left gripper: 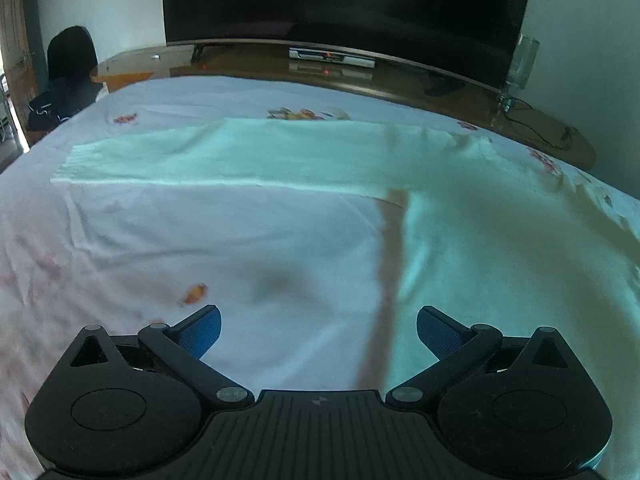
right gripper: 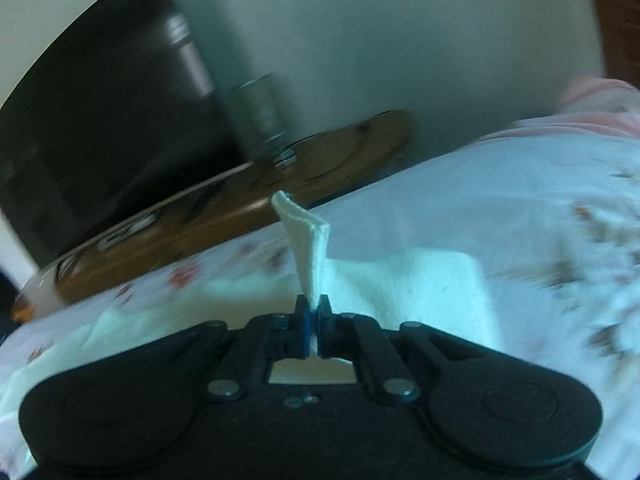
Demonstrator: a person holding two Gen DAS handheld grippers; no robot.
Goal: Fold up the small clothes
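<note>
We are pinching a corner of the white cloth (right gripper: 310, 248) in our right gripper (right gripper: 314, 312), whose jaws are pressed together on it, so the corner is standing up above the bed (right gripper: 500, 200) and can be carried over for a fold. Our left gripper (left gripper: 319, 330) is hanging spread and empty over the near sheet, probably waiting to take another edge. The cloth is lying flat across the far and right part of the bed, in front of the TV (left gripper: 348, 0).

garment (left gripper: 480, 240) cut off right, television (right gripper: 100, 120) blurred
</note>
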